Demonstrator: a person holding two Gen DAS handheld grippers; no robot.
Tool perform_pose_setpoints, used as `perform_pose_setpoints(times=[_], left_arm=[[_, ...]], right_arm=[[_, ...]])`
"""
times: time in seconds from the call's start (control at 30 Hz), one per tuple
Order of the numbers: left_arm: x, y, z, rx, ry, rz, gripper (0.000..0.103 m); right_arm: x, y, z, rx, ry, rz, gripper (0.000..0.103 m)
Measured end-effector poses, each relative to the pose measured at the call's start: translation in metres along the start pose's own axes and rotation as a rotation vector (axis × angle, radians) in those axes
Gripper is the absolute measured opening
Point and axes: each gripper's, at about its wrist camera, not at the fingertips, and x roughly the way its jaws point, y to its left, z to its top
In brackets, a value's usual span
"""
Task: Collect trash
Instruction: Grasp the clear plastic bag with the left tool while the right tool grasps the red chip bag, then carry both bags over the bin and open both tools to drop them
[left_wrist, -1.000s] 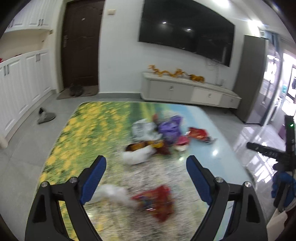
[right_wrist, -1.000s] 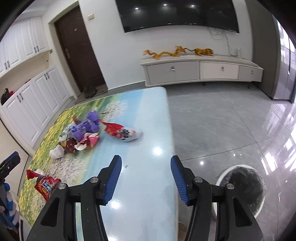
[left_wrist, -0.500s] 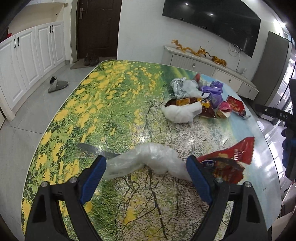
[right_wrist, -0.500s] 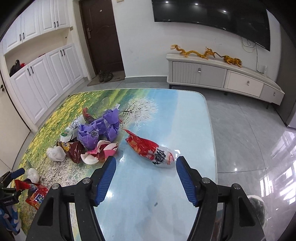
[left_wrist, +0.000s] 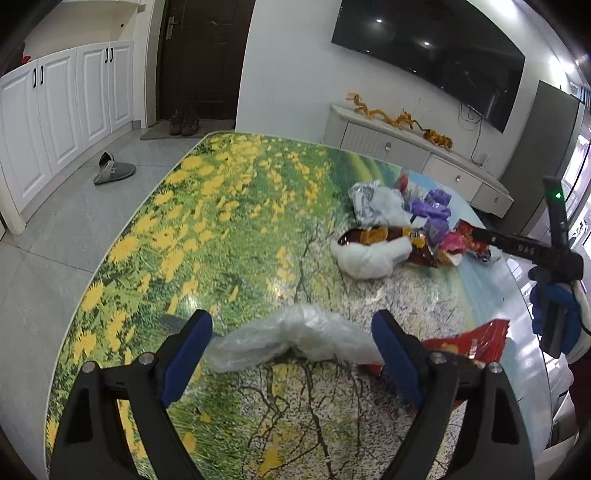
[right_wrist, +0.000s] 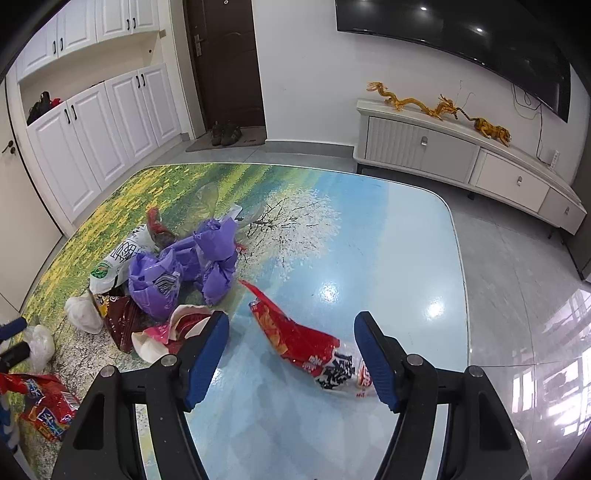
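Fingers (left_wrist: 188, 354) astride crumpled clear plastic bag (left_wrist: 295, 338) on table (left_wrist: 221, 221).

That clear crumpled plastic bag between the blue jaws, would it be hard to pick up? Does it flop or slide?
The clear bag looks thin and crumpled, so it would probably be floppy and droop from wherever it is pinched. It seems empty, so likely very light. The table is glossy, so a push might just slide the bag along.
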Motion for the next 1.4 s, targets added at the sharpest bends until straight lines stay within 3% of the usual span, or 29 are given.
perform_pose_setpoints(times=[0.37, 0.47, 0.53, 0.6, 0.77, 0.87, 1.4], left_arm=[[0.028, -0.011, 0.001, 0.091, 0.079, 0.025, 0.087], [0.033, -0.011, -0.003, 0.089, 0.104, 0.021, 0.067], [0.032, -0.011, -0.004, 0.09, 0.102, 0.026, 0.062], [0.032, -0.012, -0.005, 0.093, 0.101, 0.026, 0.055], [0.029, -0.011, -0.007, 0.084, 0.098, 0.017, 0.041], [0.027, -0.01, -0.008, 0.064, 0.098, 0.008, 0.039], [-0.022, -0.022, -0.029, 0.054, 0.072, -0.003, 0.038]], right_arm=[[0.019, -0.006, 0.0, -0.016, 0.024, 0.029, 0.069], [0.026, -0.003, 0.0, -0.032, 0.04, 0.032, 0.069], [0.031, -0.001, -0.001, -0.04, 0.05, 0.025, 0.069], [0.033, -0.001, -0.003, -0.041, 0.055, 0.02, 0.064], [0.03, 0.001, -0.008, -0.057, 0.047, 0.005, 0.033], [0.026, 0.002, -0.013, -0.061, 0.049, 0.012, 0.021], [-0.038, 0.01, -0.064, 0.001, 0.018, 0.115, 0.02]])
